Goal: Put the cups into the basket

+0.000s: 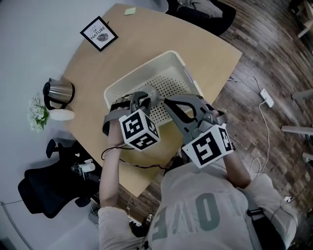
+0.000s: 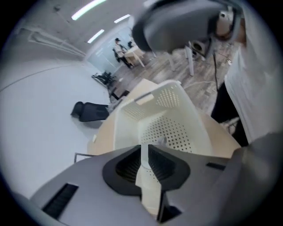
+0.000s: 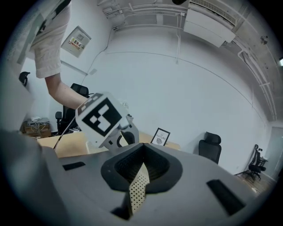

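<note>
A white perforated basket [image 1: 146,73] sits on the round wooden table [image 1: 205,53]. Both grippers hold its near side. My left gripper [image 1: 142,99] is shut on the basket's wall; in the left gripper view the white wall [image 2: 143,176] runs between the jaws of the left gripper [image 2: 145,150]. My right gripper [image 1: 169,103] is shut on the same side; a strip of perforated wall [image 3: 138,187] sits between the jaws of the right gripper [image 3: 141,164]. A steel cup [image 1: 60,92] with a black handle stands at the table's left edge, away from both grippers. The basket looks empty inside.
White flowers [image 1: 37,112] in a white vase [image 1: 62,115] lie next to the steel cup. A framed picture [image 1: 99,33] and a sticky note [image 1: 130,10] are at the far side. A black office chair [image 1: 44,188] stands left of the table; a power strip [image 1: 266,97] lies on the floor.
</note>
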